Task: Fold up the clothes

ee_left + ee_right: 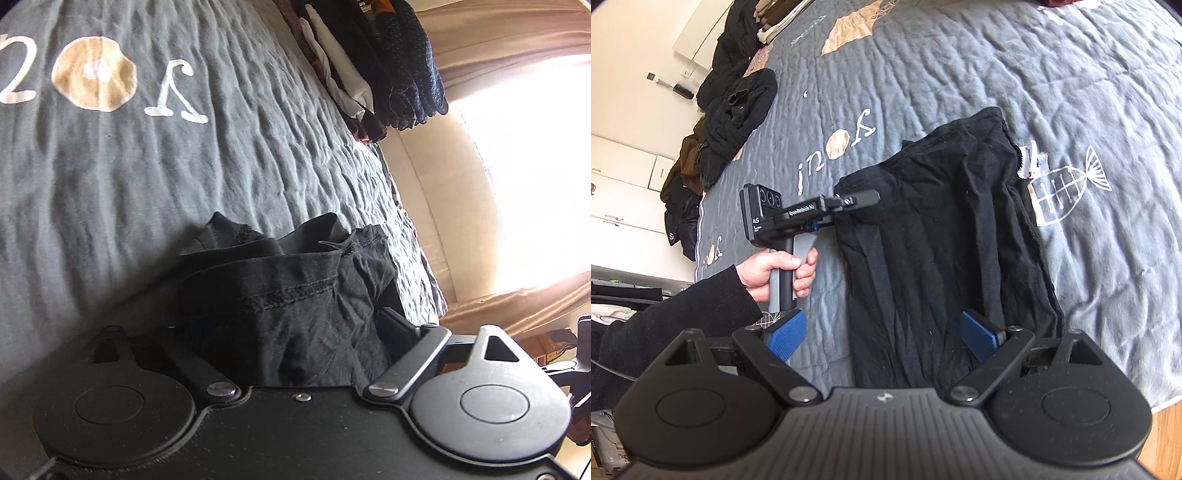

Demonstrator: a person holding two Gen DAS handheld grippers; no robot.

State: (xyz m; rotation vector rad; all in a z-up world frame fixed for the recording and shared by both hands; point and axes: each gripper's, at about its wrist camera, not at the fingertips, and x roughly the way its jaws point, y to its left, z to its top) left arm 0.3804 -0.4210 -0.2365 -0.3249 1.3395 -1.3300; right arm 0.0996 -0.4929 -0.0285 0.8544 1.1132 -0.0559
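Note:
A black garment (942, 221) lies spread lengthwise on the grey quilted bedspread (960, 55). My right gripper (882, 336) hovers over its near end, blue pads (788, 338) wide apart and open; the left pad is beside the cloth and the right pad over it. A hand (775, 273) holds my left gripper (860, 199) at the garment's left edge. In the left wrist view the garment (295, 295), with its stitched hem bunched up, fills the gap of the left gripper (284, 328). Its fingers (395, 328) stand wide, and the left one is hidden behind the fabric.
A heap of dark clothes (738, 107) sits at the bed's far left edge; the same pile of clothes (388, 66) shows in the left wrist view. A white tag (1030, 158) lies by the garment's right side. A bright curtained window (517, 147) is beyond the bed, and wood floor (1167, 435) below it.

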